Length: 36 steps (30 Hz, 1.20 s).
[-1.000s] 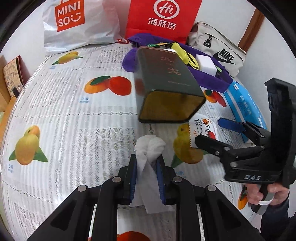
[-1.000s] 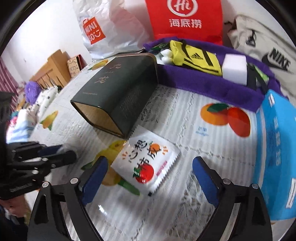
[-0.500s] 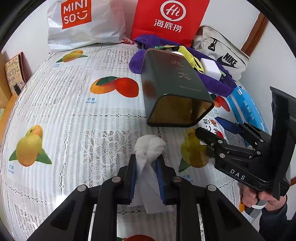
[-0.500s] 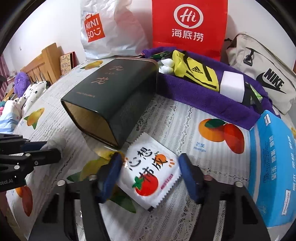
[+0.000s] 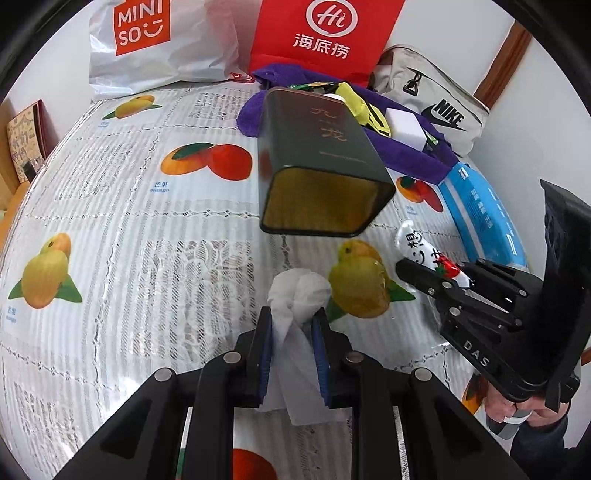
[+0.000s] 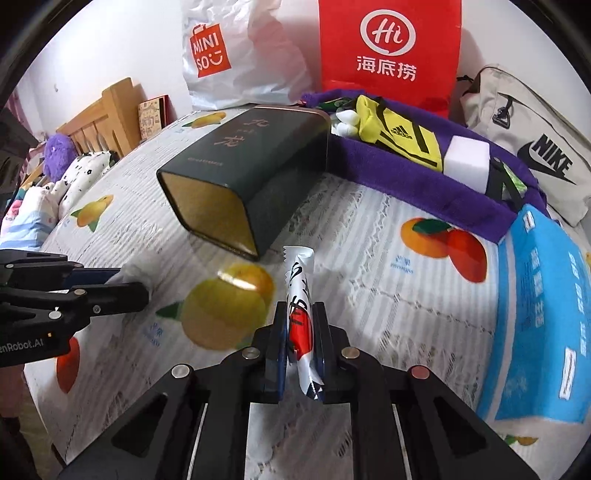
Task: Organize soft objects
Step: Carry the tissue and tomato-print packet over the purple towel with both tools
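My left gripper (image 5: 293, 319) is shut on a crumpled white tissue (image 5: 297, 295), which bulges out past its blue pads. My right gripper (image 6: 299, 314) is shut on a white snack packet (image 6: 301, 288) with a red tomato print, squeezed into a narrow fold standing up between the pads. In the left wrist view the right gripper (image 5: 424, 271) is at the right with the packet (image 5: 421, 247) poking out of it. A dark green tin box (image 5: 317, 166) lies on its side with its golden open mouth facing both grippers (image 6: 236, 173).
A purple towel (image 6: 424, 192) behind the tin carries a yellow pouch (image 6: 402, 133) and a white sponge block (image 6: 467, 158). A blue tissue pack (image 6: 539, 314) lies right. MINISO bag (image 5: 155, 40), red bag (image 5: 325, 33) and Nike bag (image 5: 436, 99) line the wall.
The right gripper's jaws went from wide open around the flat packet to shut, folding the packet upright between the pads. The left gripper kept its hold on the tissue.
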Motion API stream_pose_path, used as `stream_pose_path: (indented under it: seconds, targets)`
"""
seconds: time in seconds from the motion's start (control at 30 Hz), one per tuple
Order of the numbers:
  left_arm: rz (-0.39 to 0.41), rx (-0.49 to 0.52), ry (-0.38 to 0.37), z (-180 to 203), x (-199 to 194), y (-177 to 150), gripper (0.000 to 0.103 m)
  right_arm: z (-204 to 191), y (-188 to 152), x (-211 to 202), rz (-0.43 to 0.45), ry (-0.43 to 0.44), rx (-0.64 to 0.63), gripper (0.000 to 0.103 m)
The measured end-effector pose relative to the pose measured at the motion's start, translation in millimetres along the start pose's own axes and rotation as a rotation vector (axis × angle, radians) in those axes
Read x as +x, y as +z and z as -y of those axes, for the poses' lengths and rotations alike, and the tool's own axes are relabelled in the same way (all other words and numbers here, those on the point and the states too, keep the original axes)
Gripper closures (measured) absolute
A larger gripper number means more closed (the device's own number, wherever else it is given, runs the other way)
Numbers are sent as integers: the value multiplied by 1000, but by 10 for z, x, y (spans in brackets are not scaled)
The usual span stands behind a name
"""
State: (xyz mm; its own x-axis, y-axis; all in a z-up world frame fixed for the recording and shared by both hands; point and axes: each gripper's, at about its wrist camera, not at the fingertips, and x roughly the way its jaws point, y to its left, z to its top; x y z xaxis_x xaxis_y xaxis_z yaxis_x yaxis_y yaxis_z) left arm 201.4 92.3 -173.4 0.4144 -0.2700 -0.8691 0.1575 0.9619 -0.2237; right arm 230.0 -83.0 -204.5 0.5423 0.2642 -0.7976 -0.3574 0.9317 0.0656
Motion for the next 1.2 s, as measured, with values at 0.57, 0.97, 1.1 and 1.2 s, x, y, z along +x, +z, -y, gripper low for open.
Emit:
stream_pose_path:
  seconds: [0.57,0.97,1.1,1.2]
  targets:
    - [24,12,-24,242,-134,-4,83,267,-370,-570,6,89,71,93]
    - [33,1,-2,308,-156,58,83,902,-866,-892,-29,-6,211,93]
    - [9,-7,10,334,-57,-1,83,1048,-938,-934,-26,-23,234,93]
    - [-6,-10,17,362,9,-58,83,1116,-976,-938,-26,-30,244,93]
